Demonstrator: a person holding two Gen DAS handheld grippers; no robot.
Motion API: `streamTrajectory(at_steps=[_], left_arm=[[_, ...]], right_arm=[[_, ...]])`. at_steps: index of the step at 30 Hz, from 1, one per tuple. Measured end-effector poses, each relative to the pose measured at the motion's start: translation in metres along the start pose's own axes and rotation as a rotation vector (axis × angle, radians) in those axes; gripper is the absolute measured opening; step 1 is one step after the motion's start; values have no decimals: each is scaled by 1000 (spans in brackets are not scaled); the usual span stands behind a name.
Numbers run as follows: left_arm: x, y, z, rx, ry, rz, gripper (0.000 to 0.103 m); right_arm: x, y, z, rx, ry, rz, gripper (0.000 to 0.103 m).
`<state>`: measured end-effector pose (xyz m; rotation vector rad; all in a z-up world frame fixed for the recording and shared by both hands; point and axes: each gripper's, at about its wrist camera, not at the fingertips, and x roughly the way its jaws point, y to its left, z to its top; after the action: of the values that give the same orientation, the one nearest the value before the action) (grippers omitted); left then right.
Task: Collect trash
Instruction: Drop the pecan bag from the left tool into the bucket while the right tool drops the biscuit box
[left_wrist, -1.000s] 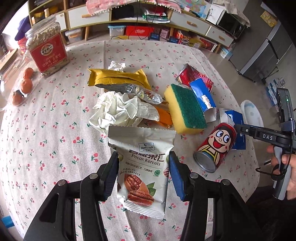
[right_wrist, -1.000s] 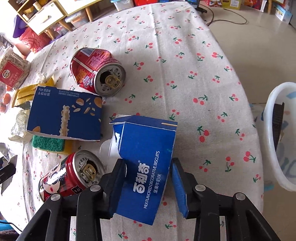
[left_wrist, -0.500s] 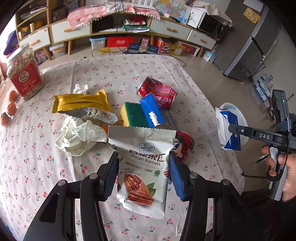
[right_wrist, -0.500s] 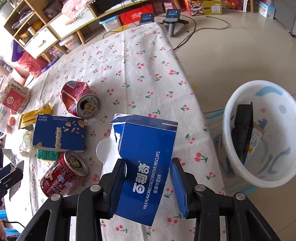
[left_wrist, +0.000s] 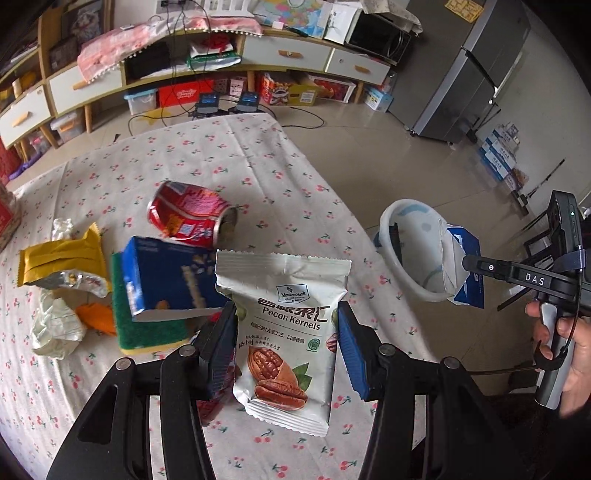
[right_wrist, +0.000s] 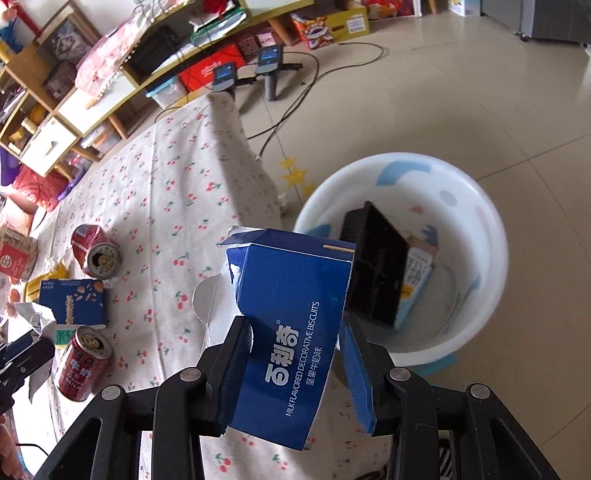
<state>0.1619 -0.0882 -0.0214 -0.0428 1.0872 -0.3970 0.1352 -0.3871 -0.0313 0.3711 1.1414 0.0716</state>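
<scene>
My left gripper is shut on a white pecan kernels bag and holds it above the table. My right gripper is shut on an open blue biscuit box and holds it over the near rim of the white basin on the floor. In the left wrist view the right gripper holds the box over the same basin. A black tray and a small carton lie in the basin.
On the cherry-print table lie a crushed red can, a blue carton on a green sponge, a yellow wrapper, crumpled paper and another red can. Shelves and a fridge stand behind.
Both grippers have lifted off the table and swung right with their items. The blue box now hangs over the basin; the pecan bag is raised higher.
</scene>
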Motion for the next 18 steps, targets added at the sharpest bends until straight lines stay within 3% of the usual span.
streamTrajectory(at_steps=[12, 18], left_arm=[[72, -118, 33, 147, 71, -90, 55], [105, -157, 44, 187, 98, -112, 55]], right_arm=[[-26, -118, -8, 177, -22, -71, 44], [-32, -153, -11, 250, -23, -82, 44]])
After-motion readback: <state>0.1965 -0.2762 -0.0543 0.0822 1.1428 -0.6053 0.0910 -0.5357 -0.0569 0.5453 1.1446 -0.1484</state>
